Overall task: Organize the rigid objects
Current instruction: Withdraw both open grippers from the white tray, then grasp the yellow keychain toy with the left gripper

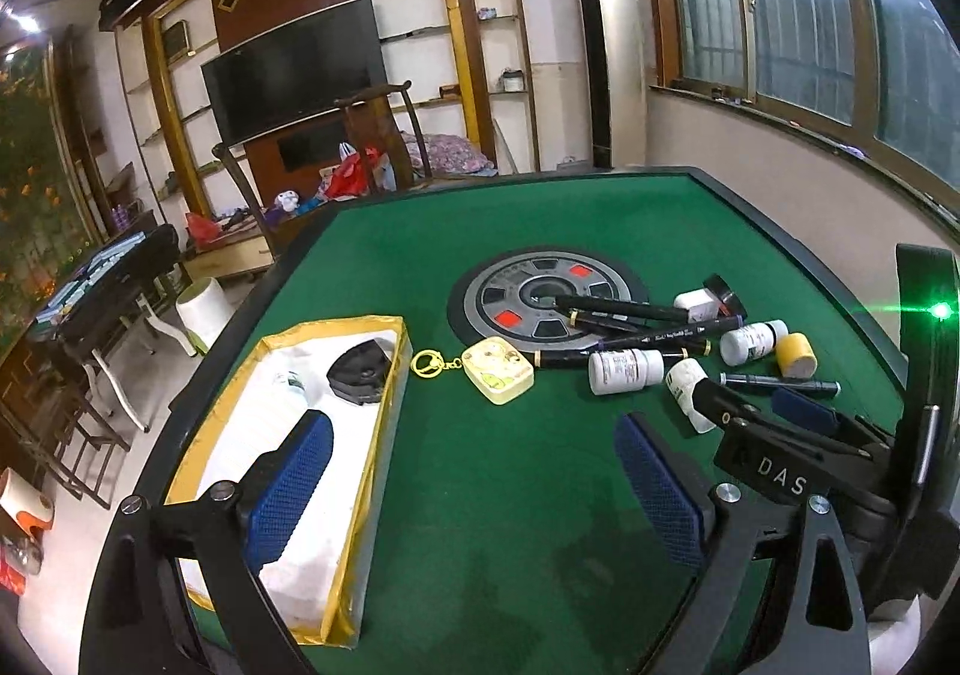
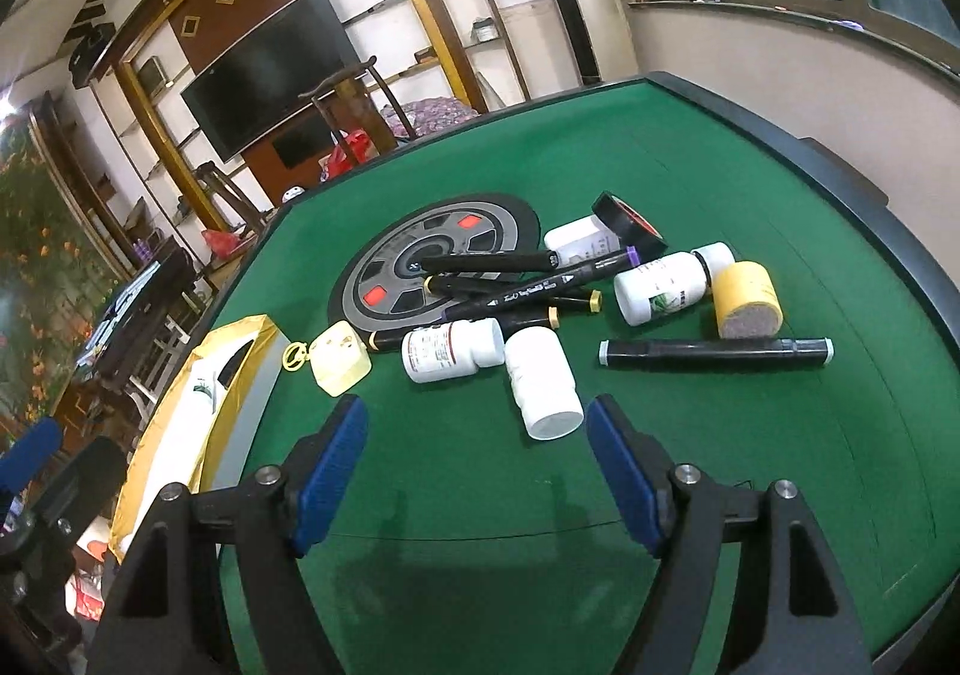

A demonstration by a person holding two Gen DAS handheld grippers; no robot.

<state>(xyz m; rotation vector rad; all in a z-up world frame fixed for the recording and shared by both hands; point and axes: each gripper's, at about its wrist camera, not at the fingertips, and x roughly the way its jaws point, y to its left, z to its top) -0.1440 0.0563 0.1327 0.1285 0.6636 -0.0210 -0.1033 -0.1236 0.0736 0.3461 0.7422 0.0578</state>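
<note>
Pile of bottles [image 2: 453,354], markers [image 2: 717,352] and tape [image 2: 627,224] sits mid-table on the green felt [image 2: 750,495], right of the tray [image 1: 336,495]. Left gripper [image 1: 474,489] hangs wide open and empty beside the tray; right gripper [image 2: 477,471] is open too, just short of a bottle.

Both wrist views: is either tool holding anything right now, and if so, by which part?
Nothing is held. The left tool is open over bare green felt beside the box; the right tool is open, short of the nearest white bottle.
</note>
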